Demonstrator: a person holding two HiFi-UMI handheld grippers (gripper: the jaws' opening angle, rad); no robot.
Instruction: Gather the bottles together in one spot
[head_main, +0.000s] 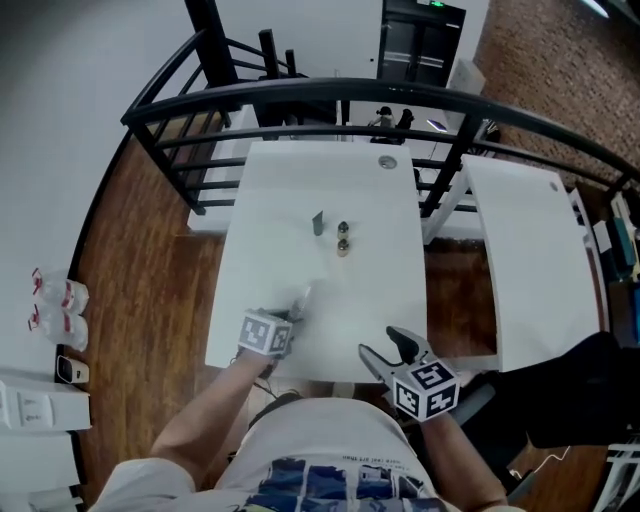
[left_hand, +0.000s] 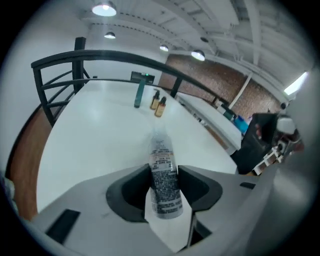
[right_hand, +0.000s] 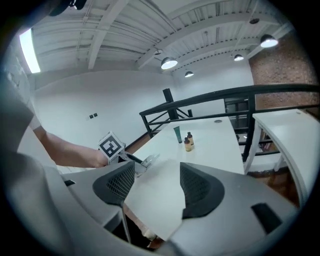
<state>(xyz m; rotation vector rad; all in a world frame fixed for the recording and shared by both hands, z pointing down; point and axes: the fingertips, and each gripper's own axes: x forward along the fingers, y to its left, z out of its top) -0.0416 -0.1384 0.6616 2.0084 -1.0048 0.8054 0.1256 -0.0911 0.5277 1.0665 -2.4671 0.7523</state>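
A white surface (head_main: 370, 200) stands on a wood floor inside a black railing (head_main: 300, 95), with a brick wall (head_main: 540, 60) at one o'clock. Toward the twelve o'clock end of the surface two small amber bottles (head_main: 343, 238) stand upright, just beside each other, with a green tube (head_main: 318, 222) upright close by at their ten o'clock.

The clear bottle (left_hand: 164, 172) is at the seven o'clock corner, well apart from that group. The left tongs (left_hand: 164, 181) are clenched on its printed label, both pads pressing on the body, its cap pointing away toward the group. It looks like thin, light plastic: smooth, likely slippery and easy to dent, so a mid-body hold on the label with modest pressure seems best. Whether it holds any liquid I cannot tell; it reads as see-through. The amber bottles are too small and dark to show their contents, and look like glass, so better set down gently.

The right tongs (right_hand: 152, 187) hang released at five o'clock, with nothing between them.
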